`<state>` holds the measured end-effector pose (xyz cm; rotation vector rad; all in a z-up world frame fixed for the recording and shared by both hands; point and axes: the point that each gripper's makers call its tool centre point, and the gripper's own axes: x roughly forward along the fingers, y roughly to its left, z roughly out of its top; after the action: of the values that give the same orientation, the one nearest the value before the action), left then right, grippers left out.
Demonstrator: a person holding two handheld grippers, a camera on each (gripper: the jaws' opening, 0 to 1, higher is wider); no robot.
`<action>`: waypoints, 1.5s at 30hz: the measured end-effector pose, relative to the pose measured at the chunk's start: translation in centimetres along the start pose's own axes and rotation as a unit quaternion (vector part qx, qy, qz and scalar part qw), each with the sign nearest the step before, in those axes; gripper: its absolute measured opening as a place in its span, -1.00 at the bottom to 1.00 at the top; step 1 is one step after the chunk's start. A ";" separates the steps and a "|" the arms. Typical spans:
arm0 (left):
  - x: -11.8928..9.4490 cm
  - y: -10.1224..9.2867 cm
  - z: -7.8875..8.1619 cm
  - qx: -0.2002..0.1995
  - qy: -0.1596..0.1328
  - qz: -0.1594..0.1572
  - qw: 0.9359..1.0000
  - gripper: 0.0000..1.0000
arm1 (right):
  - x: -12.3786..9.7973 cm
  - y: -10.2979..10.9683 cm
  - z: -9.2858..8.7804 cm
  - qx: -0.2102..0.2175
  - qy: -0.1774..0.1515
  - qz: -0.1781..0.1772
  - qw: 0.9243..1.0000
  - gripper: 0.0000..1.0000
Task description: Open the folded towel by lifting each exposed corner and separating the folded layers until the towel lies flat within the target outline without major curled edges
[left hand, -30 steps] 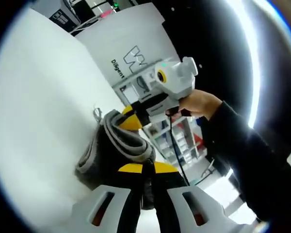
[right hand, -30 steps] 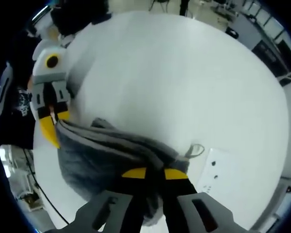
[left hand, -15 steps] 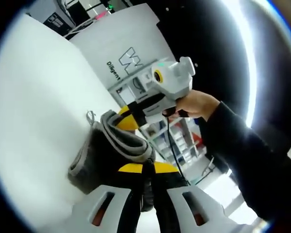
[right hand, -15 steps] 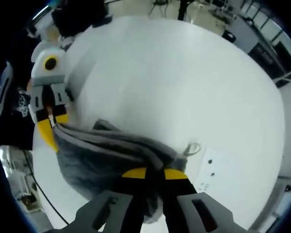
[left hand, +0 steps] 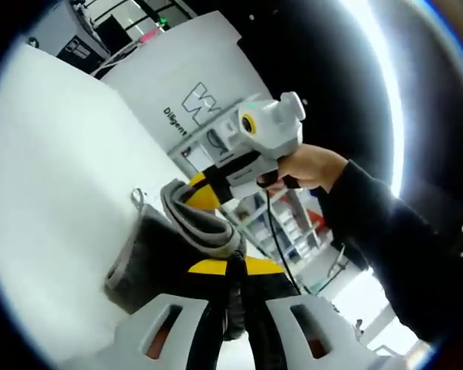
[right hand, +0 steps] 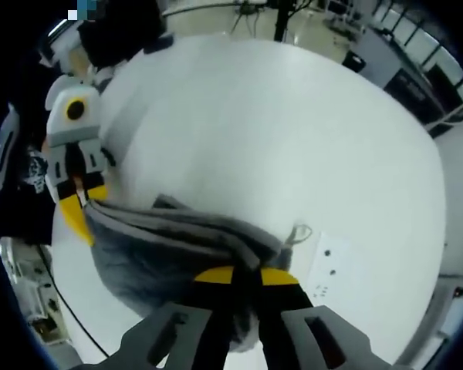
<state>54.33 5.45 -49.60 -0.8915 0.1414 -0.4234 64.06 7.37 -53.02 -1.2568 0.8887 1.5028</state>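
Strong fisheye bending is seen at both views' edges. The white table (right hand: 293, 116) is overexposed with glare; distant shelving is blurred.

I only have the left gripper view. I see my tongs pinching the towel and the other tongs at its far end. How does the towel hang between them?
Observer: From the right gripper view, the towel spans between both tongs as a bunched grey band, folds not yet separated, sagging below the top edge.
Operator: Is the table under it?
Observer: Yes, the white table spreads wide behind the towel.
Operator: Anything else on it?
Observer: A white card with dark dots lies beside the towel's hanging loop.
Operator: Is the right gripper closed?
Observer: Right gripper is shut on the towel; left gripper grips the other end.
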 end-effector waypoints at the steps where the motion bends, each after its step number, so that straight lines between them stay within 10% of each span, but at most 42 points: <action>1: 0.0 -0.1 0.0 0.005 -0.001 0.000 1.000 -0.95 | 0.0 0.0 0.1 -0.001 -0.003 -0.002 1.000 -0.90; 45: 0.9 -3.1 0.5 0.022 -0.002 -0.030 0.999 -0.96 | -3.7 -0.2 -0.6 0.025 -0.017 -0.048 0.998 -0.90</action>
<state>54.39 3.68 -46.85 -0.8545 0.1024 -0.4783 64.51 6.06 -49.53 -1.2168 0.8272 1.4155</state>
